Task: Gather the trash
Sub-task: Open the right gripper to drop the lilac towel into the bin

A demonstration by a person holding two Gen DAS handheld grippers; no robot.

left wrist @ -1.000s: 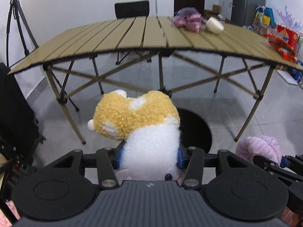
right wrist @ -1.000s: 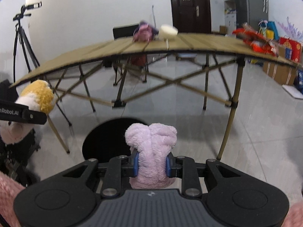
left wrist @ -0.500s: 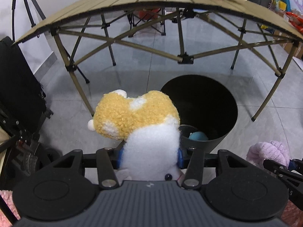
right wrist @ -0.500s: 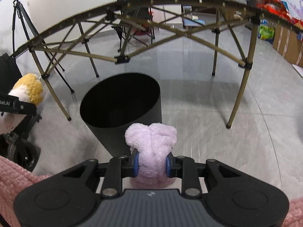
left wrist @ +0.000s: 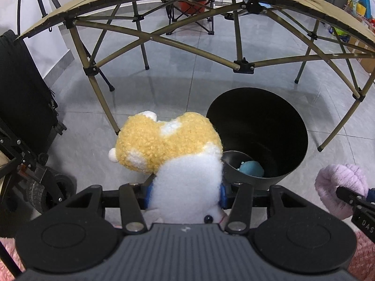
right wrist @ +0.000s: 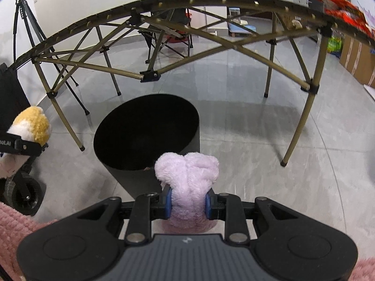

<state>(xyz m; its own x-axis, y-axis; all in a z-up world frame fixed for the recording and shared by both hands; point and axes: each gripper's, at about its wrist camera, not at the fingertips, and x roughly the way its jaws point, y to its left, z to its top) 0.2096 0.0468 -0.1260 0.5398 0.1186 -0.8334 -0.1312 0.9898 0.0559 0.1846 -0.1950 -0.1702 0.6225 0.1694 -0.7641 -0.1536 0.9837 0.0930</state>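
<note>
I am holding a yellow plush (left wrist: pixel 171 145) clamped in the left gripper (left wrist: pixel 186 193), hanging just beside the near rim of the black bin (left wrist: pixel 302 126) on the floor. Inside the bin, a grey bowl (left wrist: pixel 230 158) is lying with a blue thing (left wrist: pixel 252 168) in it. My right gripper (right wrist: pixel 188 202) is squeezing a lilac plush (right wrist: pixel 187 175) just short of the bin's rim.
</note>
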